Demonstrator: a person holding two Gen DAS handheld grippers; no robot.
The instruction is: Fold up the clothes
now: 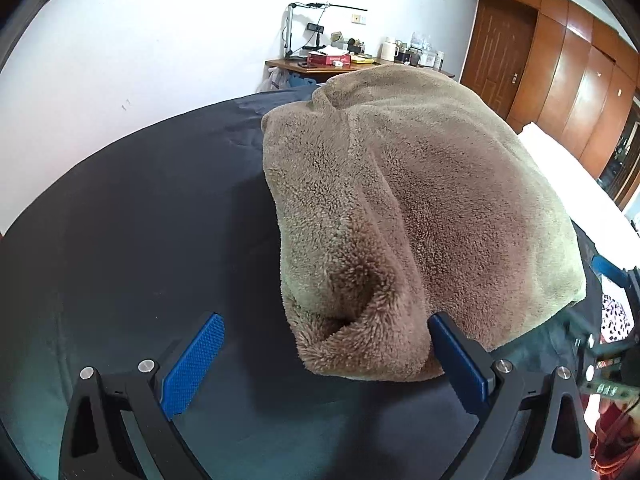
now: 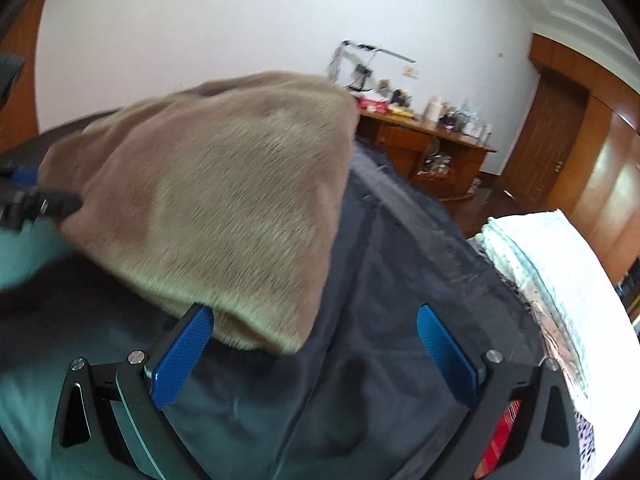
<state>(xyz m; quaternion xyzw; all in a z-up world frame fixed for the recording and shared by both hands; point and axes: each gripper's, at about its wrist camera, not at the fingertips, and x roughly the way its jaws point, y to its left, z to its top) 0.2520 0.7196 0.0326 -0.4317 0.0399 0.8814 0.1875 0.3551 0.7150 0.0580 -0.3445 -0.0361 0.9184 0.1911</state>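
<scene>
garment: brown fleece garment [image 1: 400, 208], folded into a thick bundle, lying on the dark sheet [image 1: 132, 216]; it fills the centre and right of the left wrist view and the upper left and centre of the right wrist view.
handling (judged): soft, limp and bulky; deep pile should give the pads good friction. Light to moderate weight, not fragile. Layers will likely sag and slide apart if lifted by one edge only.
where to grip (judged): the rolled near corner [image 1: 360, 344] at lower centre of the left view, and the near hem corner [image 2: 260, 332] in the right view; pinch through all layers, both corners together.
left gripper [image 1: 326, 342]: jaws wide apart, nothing clamped; the rolled corner sits between them, close against the right-hand pad [image 1: 460, 356].
right gripper [image 2: 316, 340]: jaws fully apart, clamping nothing; the hem lies over the tip of the left-hand pad [image 2: 184, 356]. View is motion-blurred.
pose: both grippers tilt down toward the sheet from the near side, flanking the bundle.
surroundings: wooden desk [image 2: 436, 140] against the white wall; white bedding [image 2: 552, 264] at right.
</scene>
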